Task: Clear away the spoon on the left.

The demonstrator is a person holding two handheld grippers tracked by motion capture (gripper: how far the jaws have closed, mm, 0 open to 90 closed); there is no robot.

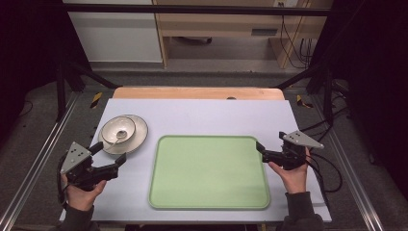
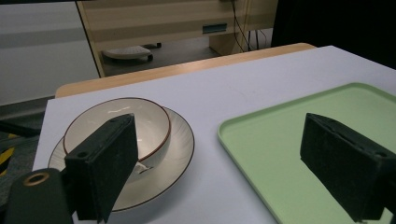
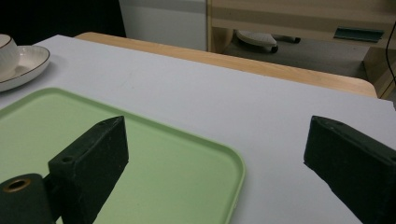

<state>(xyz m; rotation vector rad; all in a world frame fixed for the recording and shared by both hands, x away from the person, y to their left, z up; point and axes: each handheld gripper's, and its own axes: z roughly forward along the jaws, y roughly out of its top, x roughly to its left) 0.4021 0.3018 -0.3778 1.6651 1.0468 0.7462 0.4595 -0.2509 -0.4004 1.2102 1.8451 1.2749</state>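
Near the left edge of the white table cover [image 1: 207, 115] stands a cream ceramic bowl with a thin brown rim [image 1: 118, 130], nested on a matching cream saucer [image 1: 139, 137], with a small metal spoon [image 1: 120, 135] lying inside the bowl. Just right of them, well apart from the saucer's rim, lies a pale green rectangular plastic tray [image 1: 209, 172], bare at the middle of the cover. The left gripper [image 1: 111, 156] hovers just in front of the saucer with its jaws spread wide and nothing between them; in the left gripper view one jaw sits before the bowl and the other over the tray's left edge. The right gripper [image 1: 260, 147] waits at the tray's right edge, likewise wide open and empty, one jaw over the tray's corner and the other above bare cover. The step in hand looks like an approach to the crockery, probably to bring it onto the tray. To do it well, the left gripper should swing left until both jaws straddle the saucer's near rim, come in low and level, and close on the rim firmly, keeping the stack flat so the bowl and loose spoon do not slide or tip.
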